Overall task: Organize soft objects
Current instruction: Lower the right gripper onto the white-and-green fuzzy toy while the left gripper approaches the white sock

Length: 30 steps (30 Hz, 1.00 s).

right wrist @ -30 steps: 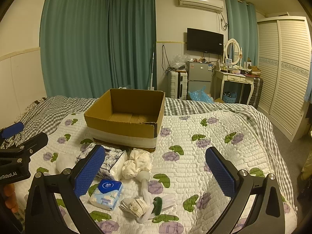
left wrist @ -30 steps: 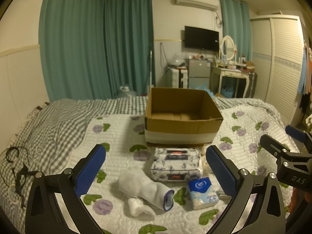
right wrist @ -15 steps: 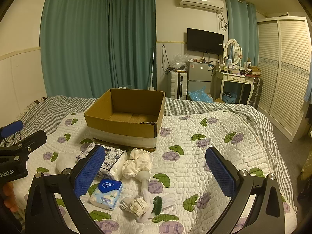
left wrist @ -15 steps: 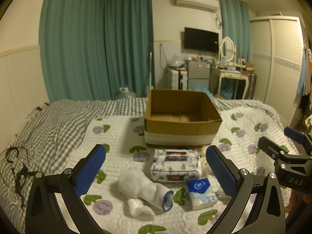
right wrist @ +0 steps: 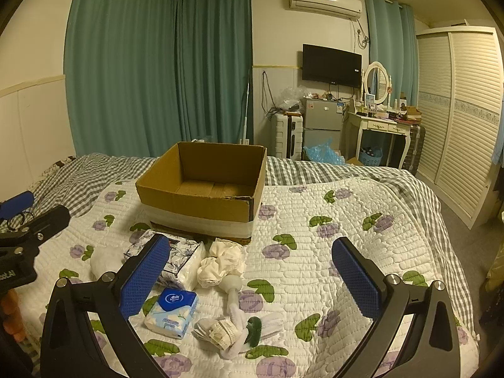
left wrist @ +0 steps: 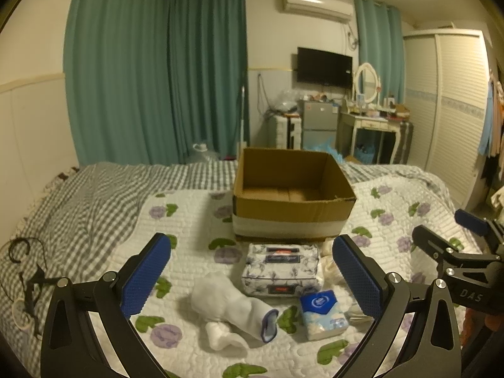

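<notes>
An open, empty cardboard box (left wrist: 293, 195) (right wrist: 204, 189) stands on the quilted bed. In front of it lie a floral tissue pack (left wrist: 280, 267) (right wrist: 182, 258), a small blue tissue pack (left wrist: 324, 315) (right wrist: 171, 312), a white sock with a blue cuff (left wrist: 230, 305), a cream scrunchie (right wrist: 220, 263) and a bundle of white socks with a green patch (right wrist: 239, 327). My left gripper (left wrist: 252, 280) is open and empty above the sock and tissue packs. My right gripper (right wrist: 252, 280) is open and empty above the scrunchie and sock bundle.
A grey checked blanket (left wrist: 88, 201) covers the bed's left and far side. Black cables (left wrist: 25, 271) lie at the left edge. A fridge (right wrist: 321, 126), a dressing table (right wrist: 378, 126) and a white wardrobe (right wrist: 466, 119) stand beyond the bed.
Both grippers have barely shifted; the view drifted slightly. Nothing was taken hold of or let go.
</notes>
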### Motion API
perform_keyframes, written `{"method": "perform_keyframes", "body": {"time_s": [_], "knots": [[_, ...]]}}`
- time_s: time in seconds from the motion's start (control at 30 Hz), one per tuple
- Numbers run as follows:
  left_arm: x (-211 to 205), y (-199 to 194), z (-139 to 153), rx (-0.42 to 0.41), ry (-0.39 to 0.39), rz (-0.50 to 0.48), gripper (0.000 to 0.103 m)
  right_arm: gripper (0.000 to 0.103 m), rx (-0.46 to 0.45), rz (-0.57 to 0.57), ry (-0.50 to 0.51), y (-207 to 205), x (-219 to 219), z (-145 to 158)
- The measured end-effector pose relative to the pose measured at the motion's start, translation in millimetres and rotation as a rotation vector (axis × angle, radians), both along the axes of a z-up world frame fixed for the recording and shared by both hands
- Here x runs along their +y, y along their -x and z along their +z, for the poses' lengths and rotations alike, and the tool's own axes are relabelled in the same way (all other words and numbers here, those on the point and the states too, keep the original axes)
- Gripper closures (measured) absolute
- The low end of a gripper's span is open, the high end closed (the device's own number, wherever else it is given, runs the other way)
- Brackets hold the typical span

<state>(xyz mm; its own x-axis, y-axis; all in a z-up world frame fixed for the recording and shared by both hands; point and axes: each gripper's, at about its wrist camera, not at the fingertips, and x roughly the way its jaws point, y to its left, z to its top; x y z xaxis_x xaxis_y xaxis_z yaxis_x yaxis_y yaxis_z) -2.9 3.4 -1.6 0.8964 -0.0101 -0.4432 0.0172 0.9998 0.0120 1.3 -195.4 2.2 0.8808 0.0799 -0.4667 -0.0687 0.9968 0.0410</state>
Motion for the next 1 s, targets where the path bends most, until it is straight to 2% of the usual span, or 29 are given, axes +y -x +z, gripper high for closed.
{"method": "perform_keyframes", "body": {"time_s": [0.2,0.33,0.5,0.67,0.8,0.9,1.0], "knots": [[3,-6,13,-0.002,-0.006,0.01,0.0,0.0,0.014,-0.02,0.015,-10,-12,17],[6,-14,11,0.025,-0.008,0.006,0.0,0.0,0.06,-0.01,0.046,-22,-14,21],[14,-24,-16,0.116,-0.007,0.024,0.0,0.0,0.18,0.059,0.114,-30,1,-9],[17,-23,-49,0.195,-0.027,0.024,0.0,0.0,0.305,0.12,0.135,-29,16,-60],[16,-23,-73,0.256,-0.071,0.018,0.0,0.0,0.359,0.15,0.214,-28,27,-84],[19,-26,-87,0.31,-0.072,0.007,0.0,0.0,0.38,0.163,0.269,-24,35,-96],[24,-24,-96,0.339,-0.058,-0.008,0.0,0.007,0.408,0.181,0.285,-21,39,-104]]}}
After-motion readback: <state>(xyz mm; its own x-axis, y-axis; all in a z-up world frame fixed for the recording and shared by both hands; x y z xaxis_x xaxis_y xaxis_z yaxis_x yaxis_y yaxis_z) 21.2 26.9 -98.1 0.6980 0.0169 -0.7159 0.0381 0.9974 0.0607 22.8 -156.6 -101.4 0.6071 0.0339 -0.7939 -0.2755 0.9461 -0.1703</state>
